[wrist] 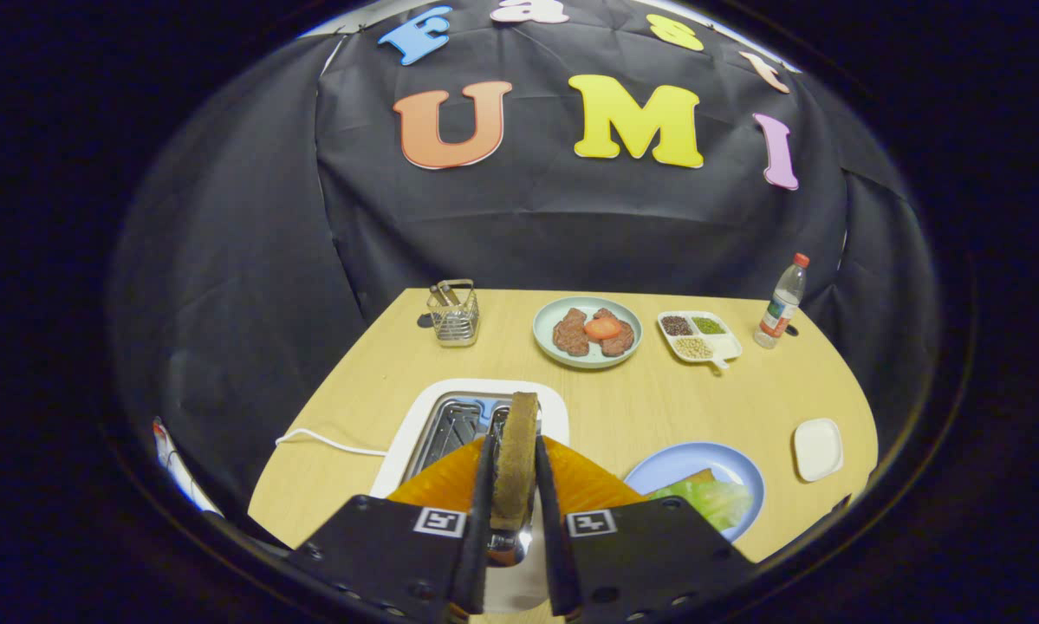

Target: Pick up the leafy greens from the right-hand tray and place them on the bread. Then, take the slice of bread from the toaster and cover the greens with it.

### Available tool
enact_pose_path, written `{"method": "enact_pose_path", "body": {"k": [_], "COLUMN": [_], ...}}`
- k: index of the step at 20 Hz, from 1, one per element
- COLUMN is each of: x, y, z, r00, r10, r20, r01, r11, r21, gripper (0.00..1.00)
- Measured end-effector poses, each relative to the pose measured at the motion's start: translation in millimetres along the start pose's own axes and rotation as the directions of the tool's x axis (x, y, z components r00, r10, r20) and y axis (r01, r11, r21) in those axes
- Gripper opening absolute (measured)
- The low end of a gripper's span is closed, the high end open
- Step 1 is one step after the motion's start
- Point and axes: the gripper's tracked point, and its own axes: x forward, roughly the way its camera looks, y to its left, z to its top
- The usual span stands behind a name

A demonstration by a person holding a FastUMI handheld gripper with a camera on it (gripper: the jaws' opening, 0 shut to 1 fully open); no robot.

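Pale wood-grain laminate covers the counter [623, 416], and across it, from left to right, the scene is laid out for a sandwich. At the far left stands a wire utensil holder [454, 314], with a white power cord [328, 442] trailing over the wood towards the toaster [415, 433], a white-bodied appliance with metal slots. Directly above those slots, the gripper [514, 498] has its jaws pinching a slice of bread [517, 455] from both sides; the slice stands on edge, brown and coarse-crusted, its long axis running straight ahead between the fingers, its lower end apparently clear of the slot, though the fingers hide that part. Further back, a pale green plate [547, 334] carries two dark, ridged pieces of meat [571, 334] with a red tomato slice [603, 328] resting across them. Beside it sits a small white divided dish [731, 347] holding seeds or spices, then a clear plastic bottle [782, 305] with a red cap. Nearer, just to the right of the jaws, a round blue plate [701, 455] holds glossy leafy greens [714, 501] lying over what looks like a lower slice of bread [688, 481], only its edge showing. A small white square dish [818, 449] lies beyond it, near the counter's edge. The greens appear placed, so the job seems well along: the held slice must travel right and slightly down, and be turned from upright to flat to cover the greens.
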Motion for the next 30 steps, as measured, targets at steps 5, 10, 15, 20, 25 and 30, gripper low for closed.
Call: {"method": "enact_pose_path", "body": {"k": [5,10,15,20,25,30], "x": [-11,-47,-89,-109,-104,-74], "y": [2,-2,-16,-59,-105,-134], "z": [6,44,81,85,57,3], "r00": [0.999,0.99,0.964,0.951,0.957,0.972], "r10": [0.05,0.107,0.155,0.187,0.18,0.188], "r20": [-0.001,0.096,0.216,0.247,0.229,0.139], "r01": [-0.05,-0.109,-0.154,-0.186,-0.174,-0.18], "r11": [0.999,0.994,0.988,0.982,0.984,0.981], "r21": [0.008,0.016,-0.025,-0.027,-0.044,-0.069], "gripper": [0.03,0.03,0.03,0.03,0.03,0.03]}}
